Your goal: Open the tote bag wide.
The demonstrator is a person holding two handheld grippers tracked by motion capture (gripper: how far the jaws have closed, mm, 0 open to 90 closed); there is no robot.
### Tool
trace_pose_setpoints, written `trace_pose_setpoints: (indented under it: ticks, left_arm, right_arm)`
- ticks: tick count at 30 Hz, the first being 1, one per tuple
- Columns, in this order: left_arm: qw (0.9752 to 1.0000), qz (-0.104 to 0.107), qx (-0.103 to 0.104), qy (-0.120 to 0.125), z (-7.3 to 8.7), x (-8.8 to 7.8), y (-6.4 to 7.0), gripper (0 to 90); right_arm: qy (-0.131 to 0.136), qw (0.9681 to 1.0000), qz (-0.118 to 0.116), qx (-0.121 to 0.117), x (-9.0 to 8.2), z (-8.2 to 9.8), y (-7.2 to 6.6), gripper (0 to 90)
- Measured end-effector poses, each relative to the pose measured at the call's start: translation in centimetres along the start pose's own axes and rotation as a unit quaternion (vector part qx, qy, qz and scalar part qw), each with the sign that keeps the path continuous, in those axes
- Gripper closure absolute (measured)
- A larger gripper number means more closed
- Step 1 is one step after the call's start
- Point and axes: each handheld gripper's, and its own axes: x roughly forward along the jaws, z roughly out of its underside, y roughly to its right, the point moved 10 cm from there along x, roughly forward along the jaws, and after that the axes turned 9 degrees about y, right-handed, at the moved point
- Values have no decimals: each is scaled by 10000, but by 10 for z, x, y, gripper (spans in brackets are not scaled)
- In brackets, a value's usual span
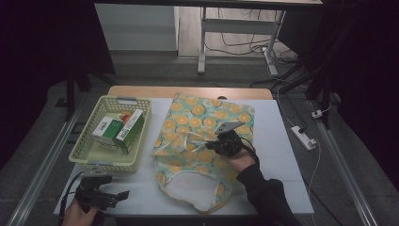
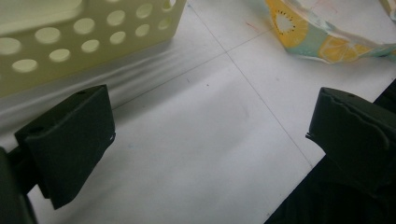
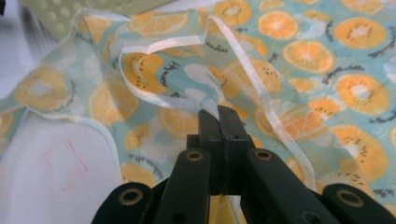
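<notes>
Two grippers working: right gripper (image 3: 219, 114) clenched on the bag (image 1: 207, 127), mid-frame (limp, slippery, so take its edging); left gripper (image 1: 110, 197) released, lower left, over the counter (image 2: 196, 140).

A fixed high camera looks forward and down over the whole white worktop (image 1: 282, 141) from the person's side. The left hand-held gripper (image 1: 101, 195) camera sits low near the front left corner, close to the surface, taking in the pale yellow perforated plastic basket (image 2: 88, 37) and the edge of the orange-slice-printed fabric bag (image 2: 322, 39). The right hand-held gripper (image 3: 219, 114) camera looks at that bag from very close, mid-worktop. All three views share the bag.
</notes>
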Motion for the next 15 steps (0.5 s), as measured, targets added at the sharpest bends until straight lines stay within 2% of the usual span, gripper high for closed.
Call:
trace_pose_setpoints:
  ticks: [5,15]
  left_arm:
    - [10000,2,-1,0,0,0,0,6]
    - [10000,33,-23,8,0,0,0,6]
  right_arm:
    - [131,9999,-7,28,-4,-12,0,896]
    - [319,9992,-26,248,-7,-28,5,896]
